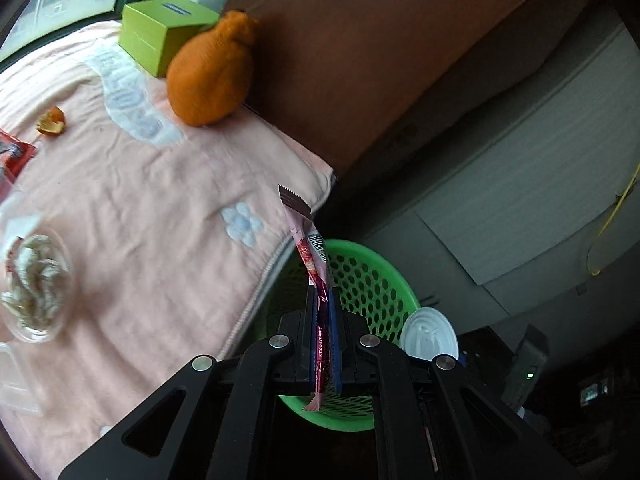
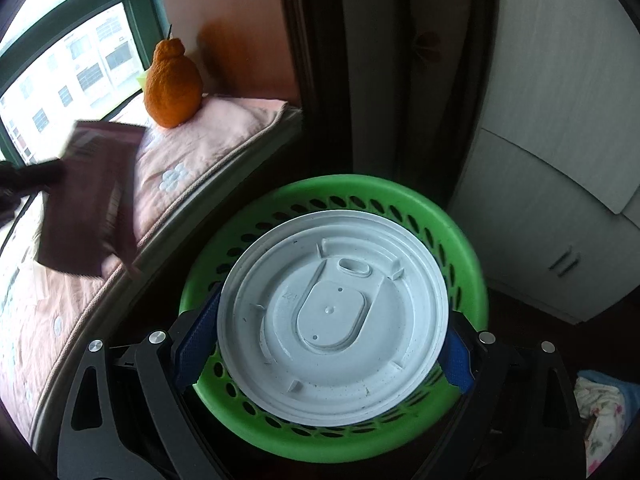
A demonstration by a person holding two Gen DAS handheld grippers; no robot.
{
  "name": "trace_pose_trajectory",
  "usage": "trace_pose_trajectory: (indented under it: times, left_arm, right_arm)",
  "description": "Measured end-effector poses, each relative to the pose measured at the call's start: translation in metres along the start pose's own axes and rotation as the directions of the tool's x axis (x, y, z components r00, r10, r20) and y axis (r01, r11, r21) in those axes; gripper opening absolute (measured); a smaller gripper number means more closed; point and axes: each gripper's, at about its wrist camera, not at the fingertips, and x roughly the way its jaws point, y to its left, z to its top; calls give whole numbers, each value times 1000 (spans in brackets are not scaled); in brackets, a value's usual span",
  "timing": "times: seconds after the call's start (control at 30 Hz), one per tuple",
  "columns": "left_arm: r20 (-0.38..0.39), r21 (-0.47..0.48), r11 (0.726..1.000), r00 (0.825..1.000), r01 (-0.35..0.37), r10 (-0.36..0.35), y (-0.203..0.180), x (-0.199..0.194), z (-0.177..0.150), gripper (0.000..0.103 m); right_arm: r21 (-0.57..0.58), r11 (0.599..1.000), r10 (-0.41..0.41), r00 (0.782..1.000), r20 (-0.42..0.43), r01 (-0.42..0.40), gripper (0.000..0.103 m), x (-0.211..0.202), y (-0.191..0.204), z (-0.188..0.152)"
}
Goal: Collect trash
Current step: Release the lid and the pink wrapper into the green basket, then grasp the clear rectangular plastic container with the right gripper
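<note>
My left gripper (image 1: 323, 300) is shut on a pink and red snack wrapper (image 1: 308, 248) and holds it upright over the near rim of a green perforated basket (image 1: 372, 280). My right gripper (image 2: 332, 320) is shut on a white plastic cup lid (image 2: 332, 316), pinched by its edges and held flat above the same basket (image 2: 460, 232). The lid also shows in the left wrist view (image 1: 430, 334). The wrapper appears blurred at the left of the right wrist view (image 2: 88, 196).
A pink blanket (image 1: 152, 200) covers the sill beside the basket. On it lie a large orange fruit (image 1: 210, 76), a green box (image 1: 160, 32), an orange peel piece (image 1: 52, 121), a clear cup of crumpled tissue (image 1: 38, 284) and a red packet (image 1: 14, 156). White cabinets (image 2: 560, 160) stand to the right.
</note>
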Motion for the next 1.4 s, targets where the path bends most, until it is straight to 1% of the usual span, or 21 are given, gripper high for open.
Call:
trace_pose_trajectory:
  times: [0.1,0.13,0.2,0.27,0.33,0.37,0.47,0.53,0.63,0.7,0.77,0.83,0.9,0.93,0.97,1.0,1.1,1.27,1.33,1.4]
  left_arm:
    - [-76,26,1000,997,10,-8,-14,35,-8,6]
    - [-97,31,1000,995,7,-4,-17,45,-11,8]
    - [-135,33,999,991,12,-7,-23,59,-18,18]
    - [-145,58,998,989,-3,11,-27,66,-24,38]
    - [-142,73,997,990,-13,23,-28,66,-29,46]
    - [-142,74,997,989,-18,29,-27,66,-29,46]
    - [-126,71,997,991,-44,52,-21,53,-33,46]
    - [-102,68,995,992,-73,79,-16,43,-31,46]
    - [-65,60,991,990,-122,126,-5,22,-31,50]
    - [-33,58,988,989,-141,143,1,8,-31,51]
    - [-3,53,984,985,-171,171,9,-8,-33,57]
    - [25,41,980,981,-196,195,20,-27,-35,58]
    - [47,16,976,975,-218,217,30,-42,-37,61]
    - [61,4,975,973,-224,223,37,-51,-39,63]
    - [76,-8,972,969,-237,237,44,-60,-41,67]
    - [92,-22,966,962,-257,257,50,-69,-43,68]
    - [123,-67,951,943,-302,308,74,-97,-50,70]
    - [144,-158,909,902,-386,408,114,-132,-64,72]
    - [151,-191,891,885,-412,441,130,-150,-73,72]
    - [151,-205,876,870,-437,469,143,-160,-79,72]
  right_arm:
    - [17,1000,-3,1000,7,3,91,-5,-11,-2]
    - [22,1000,-5,1000,8,5,91,-6,-15,-2]
    - [33,999,-6,1000,8,6,91,-8,-21,-3]
    - [40,999,-9,1000,9,9,91,-8,-25,-4]
    - [46,999,-7,1000,6,6,91,-7,-29,-5]
    - [49,999,-5,1000,3,5,91,-6,-31,-6]
    - [51,999,19,999,-26,-18,91,3,-31,-3]
    - [46,998,36,998,-55,-33,91,12,-28,-1]
    - [45,998,59,992,-108,-54,91,30,-22,2]
    - [28,999,48,988,-148,-45,91,43,-17,1]
    - [13,999,36,983,-180,-35,92,55,-11,-1]
    - [1,1000,22,977,-210,-23,92,66,-8,-5]
    - [-1,1000,13,974,-228,-14,92,72,-6,-8]
    - [-4,1000,3,973,-232,-5,94,75,-6,-10]
    - [-5,1000,0,972,-233,-1,96,76,-6,-10]
    - [-5,1000,0,973,-233,-2,99,77,-6,-10]
    - [-17,1000,-12,975,-221,9,99,76,-6,-10]
    - [-35,999,-20,981,-192,14,99,64,-2,-5]
    - [-44,999,-2,986,-165,-5,98,55,6,-1]
    - [-61,998,25,990,-140,-34,98,46,17,4]
